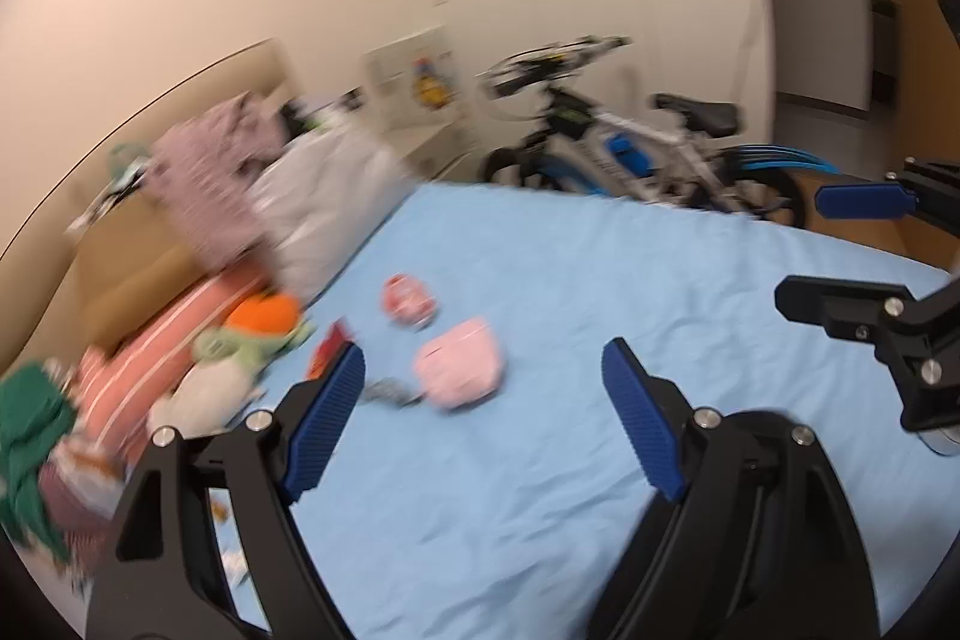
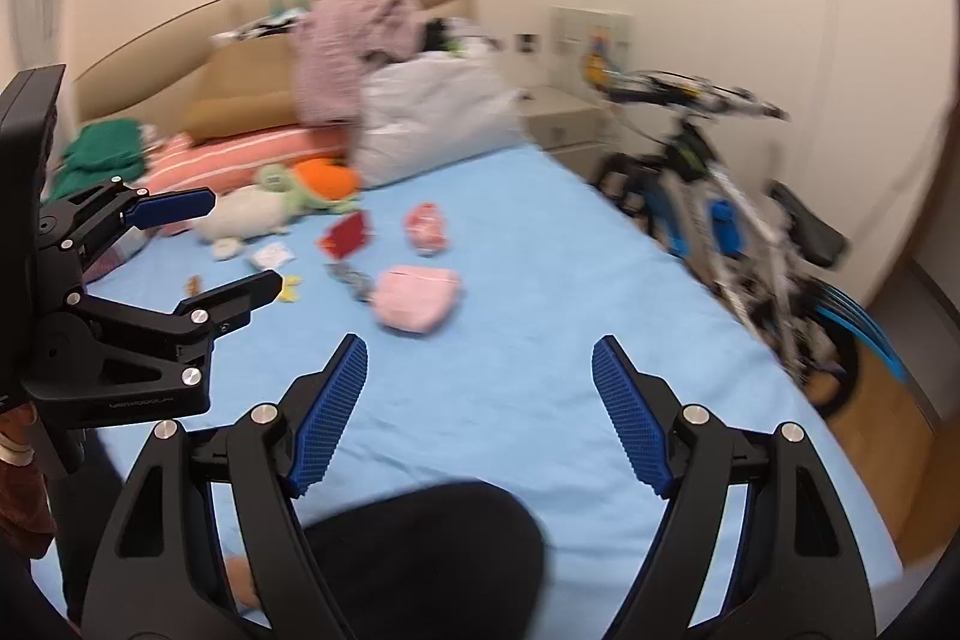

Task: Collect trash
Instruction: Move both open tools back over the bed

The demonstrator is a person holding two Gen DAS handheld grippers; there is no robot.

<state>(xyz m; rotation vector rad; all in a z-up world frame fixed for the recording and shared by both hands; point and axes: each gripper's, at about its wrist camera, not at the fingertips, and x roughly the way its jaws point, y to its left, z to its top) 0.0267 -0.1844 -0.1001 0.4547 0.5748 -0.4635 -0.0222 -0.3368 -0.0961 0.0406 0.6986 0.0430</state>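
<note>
Hovering over the blue bed sheet (image 2: 540, 244), both tools are sitting spread wide with nothing between the pads: the left gripper (image 1: 483, 382) and the right gripper (image 2: 480, 376) are each released and empty. Trash is lying scattered mid-bed: a red wrapper (image 2: 347, 235), a crumpled pink packet (image 2: 427, 226) and a white scrap (image 2: 271, 256), all near the pink pouch (image 2: 417, 297), with the bicycle (image 2: 726, 214) standing beside the bed

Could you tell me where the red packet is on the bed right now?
In the right wrist view the red packet lies on the blue sheet, left of centre, between the orange-and-green plush toy and the pink pouch.
</note>
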